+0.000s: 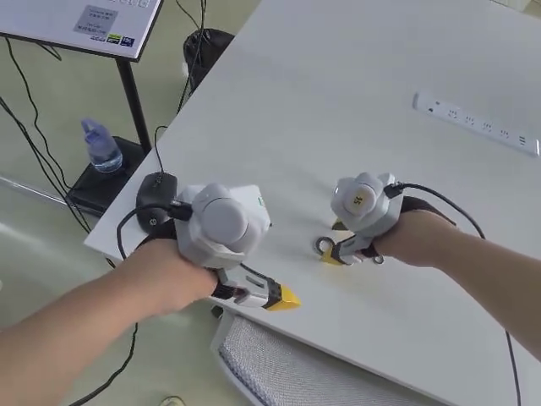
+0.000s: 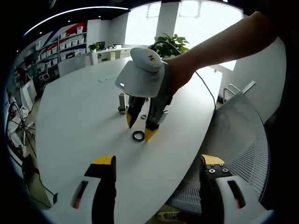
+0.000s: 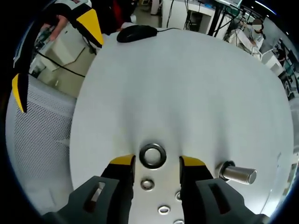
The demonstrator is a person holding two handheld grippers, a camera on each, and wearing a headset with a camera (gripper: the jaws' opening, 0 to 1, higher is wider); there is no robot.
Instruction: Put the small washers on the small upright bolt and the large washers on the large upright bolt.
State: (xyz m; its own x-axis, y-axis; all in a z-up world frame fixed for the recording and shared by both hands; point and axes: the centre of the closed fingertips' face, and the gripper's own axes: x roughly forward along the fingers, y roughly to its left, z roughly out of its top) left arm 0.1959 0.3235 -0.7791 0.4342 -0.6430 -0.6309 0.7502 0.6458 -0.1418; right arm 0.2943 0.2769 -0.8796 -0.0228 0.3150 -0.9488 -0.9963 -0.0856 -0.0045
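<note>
In its own view right gripper [image 3: 153, 162] jaws gape around a large washer [image 3: 153, 155]; left gripper [image 2: 158, 160] jaws wide.

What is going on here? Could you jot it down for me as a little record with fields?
setting: white table, two hand-held grippers over it
left gripper: open, empty, near the table's edge
right gripper: open, tips down at the table, jaws either side of a large washer
large washer: flat on the table, not yet lifted
small washers: loose on the table beside it
upright bolt: standing close to the washers
also there: computer mouse near the table's edge
</note>
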